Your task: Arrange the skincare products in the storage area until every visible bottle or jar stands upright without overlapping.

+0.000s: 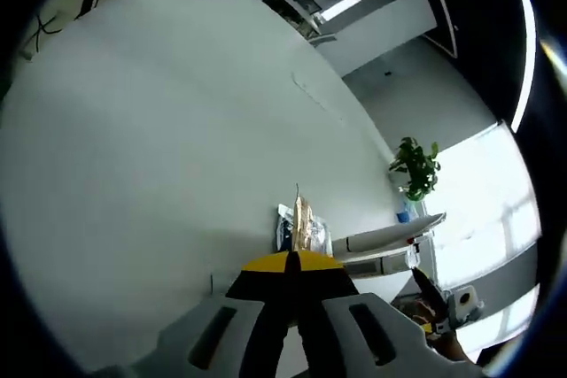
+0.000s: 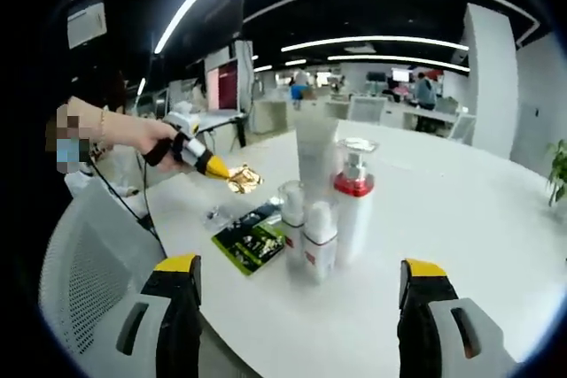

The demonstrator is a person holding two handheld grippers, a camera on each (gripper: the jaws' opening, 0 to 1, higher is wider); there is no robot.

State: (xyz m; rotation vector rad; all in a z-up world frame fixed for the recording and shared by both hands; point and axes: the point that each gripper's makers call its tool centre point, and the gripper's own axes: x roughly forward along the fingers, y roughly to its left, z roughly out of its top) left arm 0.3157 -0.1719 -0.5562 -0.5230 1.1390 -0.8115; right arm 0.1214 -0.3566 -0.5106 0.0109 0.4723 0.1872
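- Ahead of my right gripper [image 2: 297, 307], between its wide-open, empty jaws, the skincare products stand in a tight group on the white surface [image 2: 461, 219]: a tall pale tube [image 2: 315, 150], a pump bottle with a red collar [image 2: 354, 205] and two small white bottles [image 2: 306, 232].
- Just left of that group lies a flat dark sachet [image 2: 251, 241].
- These look light and smooth, so they probably slip and topple easily; I would take each low on its body, not by the cap or pump.
- My left gripper [image 1: 297, 258] has its jaws closed on a thin gold foil packet [image 1: 302, 223], crinkly and limp; I judge a light pinch enough.
- From the right gripper view I see the left gripper [image 2: 215, 165] holding that packet up, left of the bottles.
- Beyond my left jaws, the left gripper view adds a potted plant [image 1: 415, 168] at the surface's far edge.
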